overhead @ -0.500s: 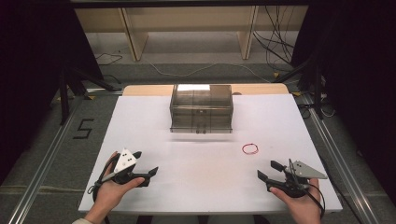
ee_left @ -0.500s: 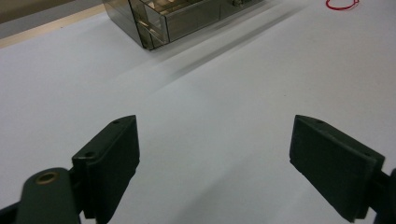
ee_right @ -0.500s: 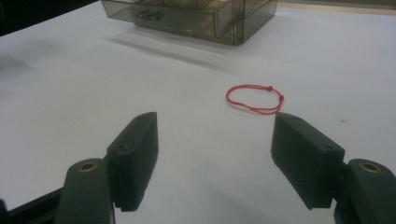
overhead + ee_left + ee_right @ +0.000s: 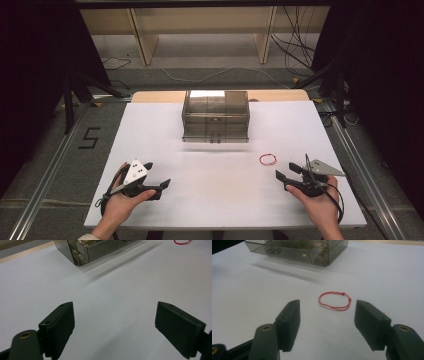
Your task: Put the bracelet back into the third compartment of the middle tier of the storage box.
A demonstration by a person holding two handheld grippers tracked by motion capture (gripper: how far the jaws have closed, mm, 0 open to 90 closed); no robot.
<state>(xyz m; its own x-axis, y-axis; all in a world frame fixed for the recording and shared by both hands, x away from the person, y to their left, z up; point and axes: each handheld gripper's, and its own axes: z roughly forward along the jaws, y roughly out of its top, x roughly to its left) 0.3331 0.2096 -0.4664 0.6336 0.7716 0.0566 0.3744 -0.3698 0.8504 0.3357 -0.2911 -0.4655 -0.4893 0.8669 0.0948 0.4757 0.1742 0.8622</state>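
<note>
With both grippers' 2 jaws wide and empty, the right gripper (image 4: 325,327) should straddle the thin red string loop (image 4: 335,301) in front of the smoky clear-plastic drawer box (image 4: 299,250), pressing low on the white tabletop (image 4: 262,290) while the left gripper (image 4: 115,327) waits.

On the one white desk (image 4: 150,130) there are one smoky clear drawer box (image 4: 216,116) at upper centre, one red string loop (image 4: 268,159) right of centre, and two hand-held tools, left tool (image 4: 157,176) and right tool (image 4: 288,172), along the bottom.

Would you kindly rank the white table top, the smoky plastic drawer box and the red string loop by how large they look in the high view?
1. White table top, by far the largest.
2. Smoky plastic drawer box.
3. Red string loop, the smallest, though it lies nearer the camera than the box.
</note>
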